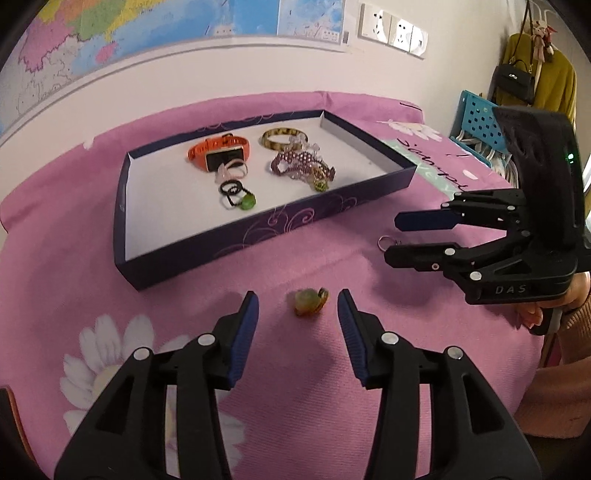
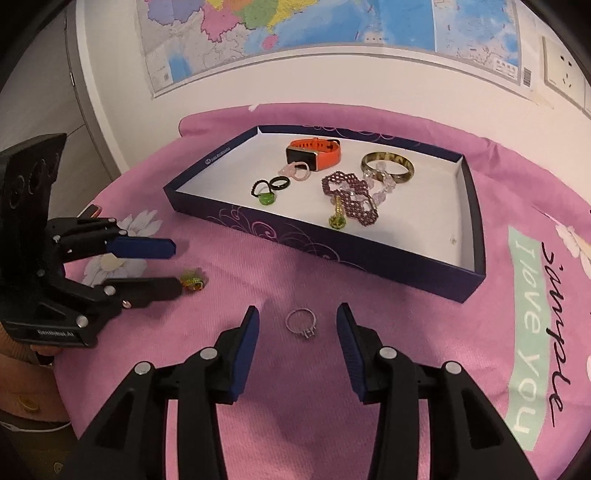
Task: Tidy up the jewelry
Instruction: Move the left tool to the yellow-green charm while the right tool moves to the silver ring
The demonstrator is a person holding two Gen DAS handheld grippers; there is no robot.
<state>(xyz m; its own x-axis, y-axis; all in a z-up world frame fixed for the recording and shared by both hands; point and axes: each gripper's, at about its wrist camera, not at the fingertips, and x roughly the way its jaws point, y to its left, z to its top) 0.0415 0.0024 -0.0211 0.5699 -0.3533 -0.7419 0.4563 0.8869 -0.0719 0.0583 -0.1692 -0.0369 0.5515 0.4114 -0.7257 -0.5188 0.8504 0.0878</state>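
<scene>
A dark purple box tray (image 1: pixel 258 236) (image 2: pixel 369 254) holds an orange watch (image 1: pixel 216 151) (image 2: pixel 314 153), a bangle (image 1: pixel 280 138) (image 2: pixel 388 166), a purple beaded bracelet (image 1: pixel 295 162) (image 2: pixel 347 195) and several rings. My left gripper (image 1: pixel 297 306) (image 2: pixel 177 266) is open around a green and yellow ring (image 1: pixel 309 301) (image 2: pixel 192 280) lying on the pink cloth. My right gripper (image 2: pixel 297 325) (image 1: pixel 389 236) is open around a thin silver ring (image 2: pixel 301 323) (image 1: pixel 386 242) on the cloth.
The pink flowered cloth (image 1: pixel 332 369) covers the table against a white wall with a map (image 2: pixel 332 33). A blue crate (image 1: pixel 480 122) and hanging bags (image 1: pixel 517 77) stand at the far right in the left wrist view.
</scene>
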